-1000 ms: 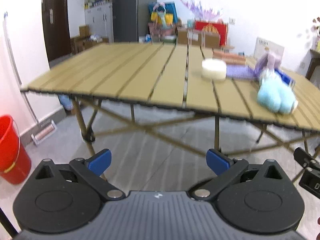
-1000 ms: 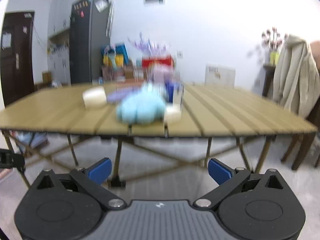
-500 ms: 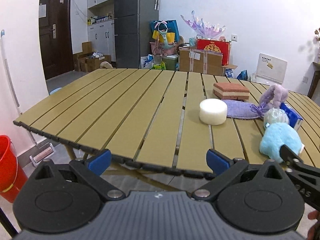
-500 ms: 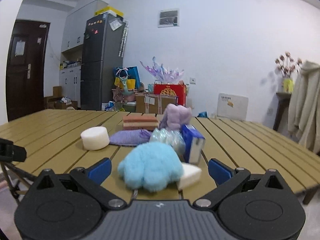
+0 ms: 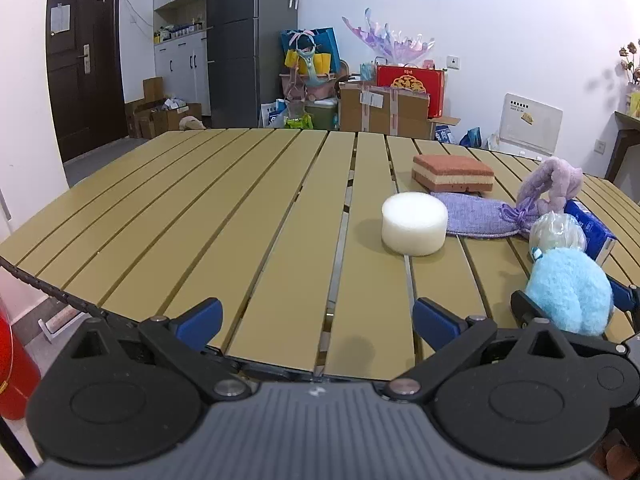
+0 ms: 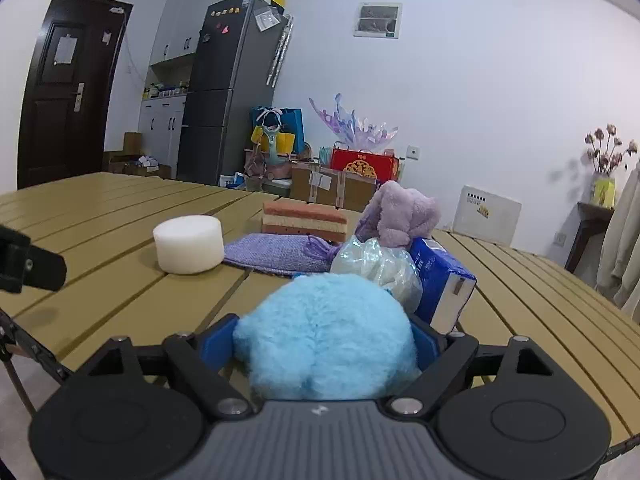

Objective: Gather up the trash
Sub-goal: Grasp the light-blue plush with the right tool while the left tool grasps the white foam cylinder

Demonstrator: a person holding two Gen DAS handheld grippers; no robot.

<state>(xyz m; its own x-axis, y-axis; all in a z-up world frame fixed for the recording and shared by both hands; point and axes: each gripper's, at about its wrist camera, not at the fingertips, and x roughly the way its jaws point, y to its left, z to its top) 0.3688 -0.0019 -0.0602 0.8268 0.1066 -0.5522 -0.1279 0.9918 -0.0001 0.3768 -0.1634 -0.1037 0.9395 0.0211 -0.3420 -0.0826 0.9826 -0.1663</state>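
A blue fluffy ball [image 6: 320, 320] lies near the front edge of the slatted tan table [image 5: 200, 220]. My right gripper [image 6: 323, 344] is around the ball. Its jaws are closing, and both pads touch the fur. In the left wrist view the ball [image 5: 568, 296] sits between the right gripper's fingers [image 5: 524, 308]. Behind the ball are a crumpled clear plastic bag [image 6: 376, 264], a blue tissue pack [image 6: 440, 280] and a purple plush [image 6: 400, 216]. My left gripper [image 5: 316, 316] is open over the table's front edge with nothing between its fingers.
A white foam cylinder [image 5: 414, 224], a purple cloth pouch [image 5: 476, 220] and a layered sponge [image 5: 452, 174] lie mid-table. A red bucket [image 5: 12, 380] stands on the floor at the left. Boxes, bags and a fridge line the far wall.
Both grippers moved forward from below the table edge to over it. The right gripper came around the blue fluffy ball, and its jaws narrowed onto it.
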